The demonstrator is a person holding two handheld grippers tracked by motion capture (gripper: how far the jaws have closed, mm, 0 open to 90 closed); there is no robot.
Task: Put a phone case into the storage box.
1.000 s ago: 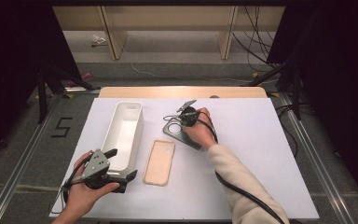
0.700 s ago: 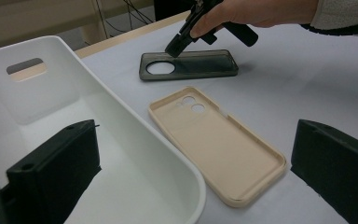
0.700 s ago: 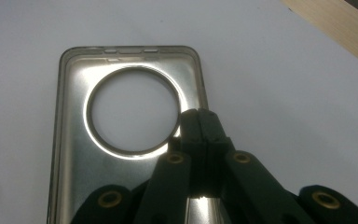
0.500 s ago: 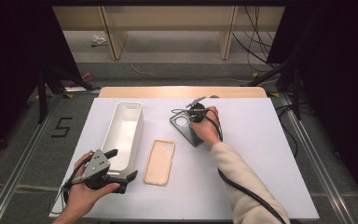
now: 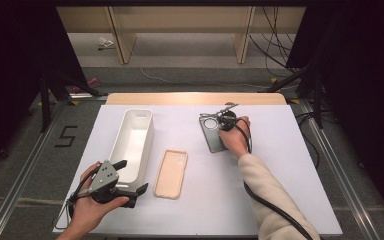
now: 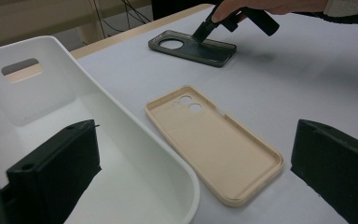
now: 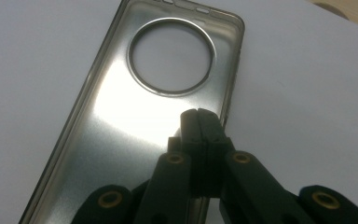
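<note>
We hold the right gripper (image 7: 199,114) with its jaws pressed together, nothing between them, tips down on the inner face of the dark grey phone case (image 7: 121,126). From the left gripper view the same tips (image 6: 200,35) meet that case (image 6: 193,49) near its middle, just past the round camera cutout. In the high view the case (image 5: 211,132) lies face up on the white table (image 5: 290,165), towards the far side and right of centre, with our right hand (image 5: 235,137) over its near end.

Left gripper (image 5: 112,182) sits at the near left corner, jaws spread wide, holding nothing. One jaw is inside the white bin (image 6: 135,154), the other out over the table, so the bin's near wall stands between them; we can't tell if either pad touches it.

The beige phone case (image 6: 214,144) lies open side up just beside the bin, between it and the dark case, well apart from the latter. The bin (image 5: 132,142) runs lengthwise away from us along the left of the table.
</note>
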